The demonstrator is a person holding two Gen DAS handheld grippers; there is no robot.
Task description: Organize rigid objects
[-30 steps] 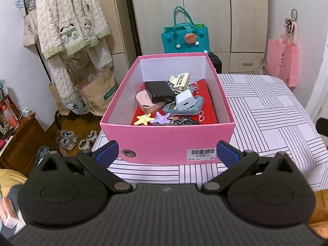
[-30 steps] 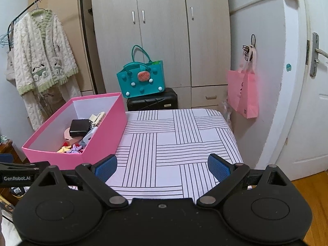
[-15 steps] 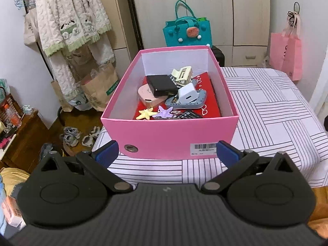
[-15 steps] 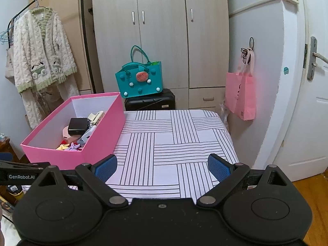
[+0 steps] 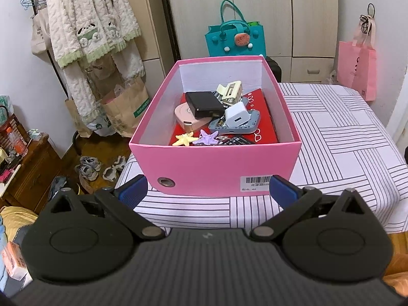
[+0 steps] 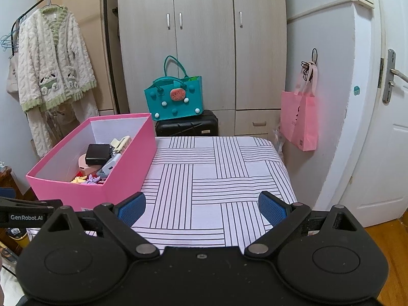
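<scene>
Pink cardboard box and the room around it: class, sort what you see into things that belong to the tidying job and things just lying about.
Job:
pink cardboard box
black rectangular device
white plug-in charger
yellow star-shaped clip
purple star-shaped clip

Lying about:
teal felt tote bag
pink paper carrier bag
cream knitted cardigan

Teal felt bag (image 6: 175,96) sits on a black suitcase (image 6: 187,127) before the pale wardrobe (image 6: 201,38). Fleece robe (image 6: 52,76) hangs on a rack at left; pink tote (image 6: 301,119) hangs on the wall. Shoes (image 5: 88,169) on the floor.
</scene>
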